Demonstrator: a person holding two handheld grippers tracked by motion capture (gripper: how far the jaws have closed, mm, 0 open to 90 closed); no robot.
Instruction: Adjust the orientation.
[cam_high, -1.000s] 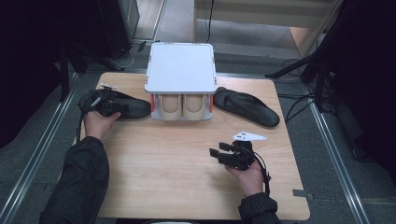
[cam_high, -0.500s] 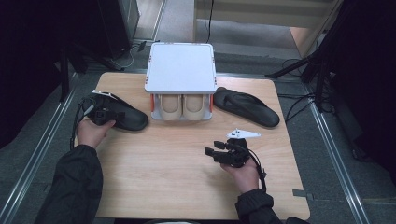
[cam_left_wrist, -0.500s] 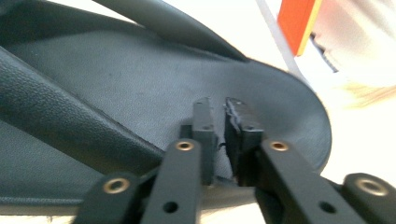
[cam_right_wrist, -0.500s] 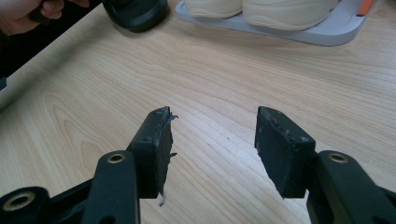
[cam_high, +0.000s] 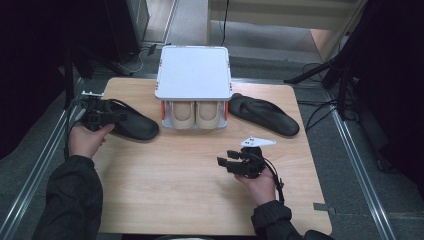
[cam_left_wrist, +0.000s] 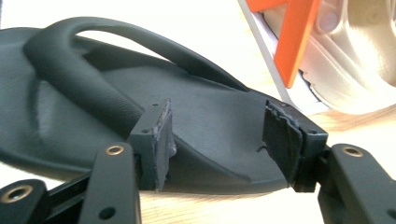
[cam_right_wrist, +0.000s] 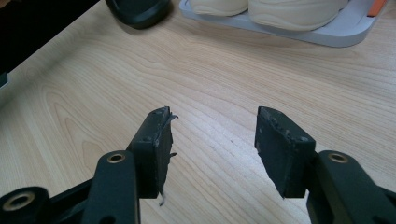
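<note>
Your left gripper (cam_high: 107, 119) has just spread its jaws, releasing the left sandal (cam_high: 131, 125), which now lies on the table (cam_high: 175, 190) beside the rack (cam_high: 193, 75). Your right gripper (cam_high: 227, 164) stays spread, empty.

The high view is soft and slightly grainy; the table (cam_high: 200, 190) is evenly lit from above while its surroundings fall nearly black. In the left gripper view, the background glares white and the sandal (cam_left_wrist: 93, 107) looks dark, its nearest jaw parts perhaps slightly blurred.
</note>
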